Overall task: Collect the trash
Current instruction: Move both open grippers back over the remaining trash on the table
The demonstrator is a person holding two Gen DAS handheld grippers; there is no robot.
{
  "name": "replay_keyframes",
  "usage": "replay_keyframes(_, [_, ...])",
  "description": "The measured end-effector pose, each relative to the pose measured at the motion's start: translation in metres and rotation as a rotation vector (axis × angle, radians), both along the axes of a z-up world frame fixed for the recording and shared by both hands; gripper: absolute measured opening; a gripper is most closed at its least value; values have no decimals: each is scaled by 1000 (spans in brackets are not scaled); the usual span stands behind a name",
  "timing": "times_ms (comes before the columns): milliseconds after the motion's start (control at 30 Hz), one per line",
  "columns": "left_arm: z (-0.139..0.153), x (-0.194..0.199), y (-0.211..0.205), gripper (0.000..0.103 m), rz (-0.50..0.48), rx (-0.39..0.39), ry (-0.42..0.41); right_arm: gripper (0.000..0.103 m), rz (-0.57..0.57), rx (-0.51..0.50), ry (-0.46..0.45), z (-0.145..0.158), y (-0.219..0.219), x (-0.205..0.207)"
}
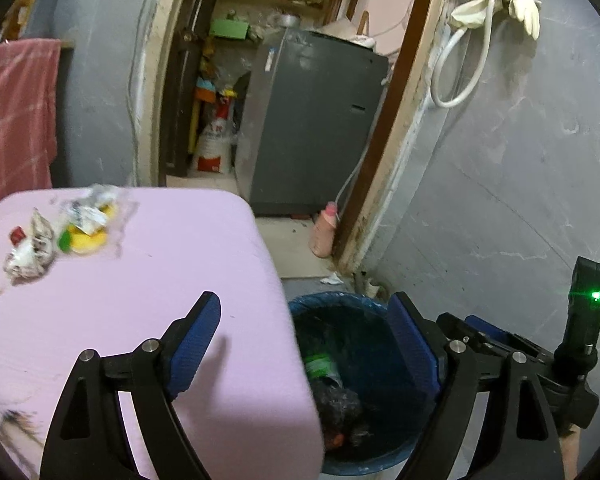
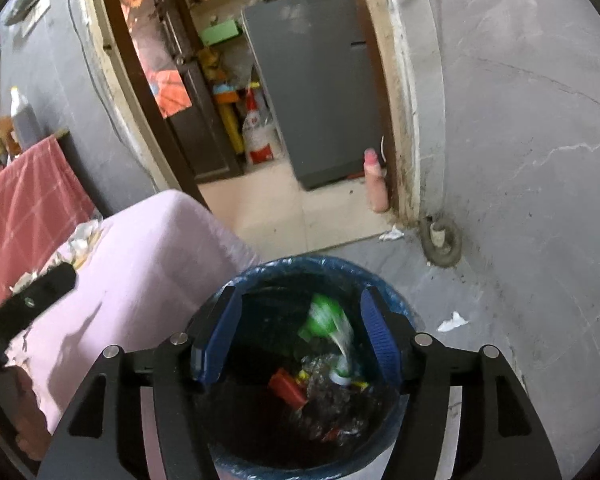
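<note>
My right gripper [image 2: 296, 336] hangs released over the bin [image 2: 396, 300]. The remaining trash [image 1: 60, 232] lies on the bench [image 1: 180, 248] left of the bin, nearer my left gripper [image 1: 306, 340], which gapes empty.

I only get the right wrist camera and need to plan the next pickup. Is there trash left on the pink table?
Observer: Yes. The left wrist view shows a cluster near the far left of the pink table: crumpled wrappers, a yellow piece and a small red bit.
Operator: Are the left tongs free to take it?
Observer: The left tongs are open, with nothing between them.
Operator: Where are they?
Observer: They straddle the table's edge, one finger over the table, the other over the blue-lined bin.
</note>
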State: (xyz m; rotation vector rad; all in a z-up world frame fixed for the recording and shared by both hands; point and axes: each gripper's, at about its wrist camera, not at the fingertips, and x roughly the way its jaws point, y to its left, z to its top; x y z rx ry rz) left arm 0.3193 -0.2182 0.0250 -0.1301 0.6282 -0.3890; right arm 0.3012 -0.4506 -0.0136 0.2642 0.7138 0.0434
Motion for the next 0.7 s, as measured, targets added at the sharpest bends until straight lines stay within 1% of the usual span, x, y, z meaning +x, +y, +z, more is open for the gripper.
replay_keyframes(67, [5, -7, 6, 84, 13, 6, -25, 61, 10, -1, -47, 7, 7, -5])
replay_keyframes(133, [11, -14, 14, 86, 33, 16, -57, 63, 21, -12, -113, 16, 15, -11])
replay_keyframes(200, [14, -20, 21, 86, 46, 24, -81, 73, 26, -22, -187, 29, 26, -19])
replay_keyframes(267, [20, -25, 32, 87, 66, 33, -106, 77, 33, -27, -250, 39, 34, -26])
replay_keyframes(333, [25, -28, 43, 90, 90, 34, -124, 80, 42, -27, -312, 49, 44, -33])
replay_keyframes(367, [27, -30, 48, 94, 99, 35, -132, 84, 47, -24, -344, 55, 50, -36])
replay_keyframes(433, [31, -34, 61, 95, 130, 39, -156, 88, 56, -25, -384, 61, 60, -40])
replay_keyframes(567, [37, -40, 86, 96, 178, 45, -181, 103, 78, -20, -444, 72, 83, -44])
replay_keyframes(667, [42, -46, 106, 101, 227, 56, -207, 103, 100, -6, -478, 77, 97, -46])
replay_keyframes(700, [43, -48, 115, 101, 249, 61, -217, 103, 108, -7, -487, 79, 104, -47])
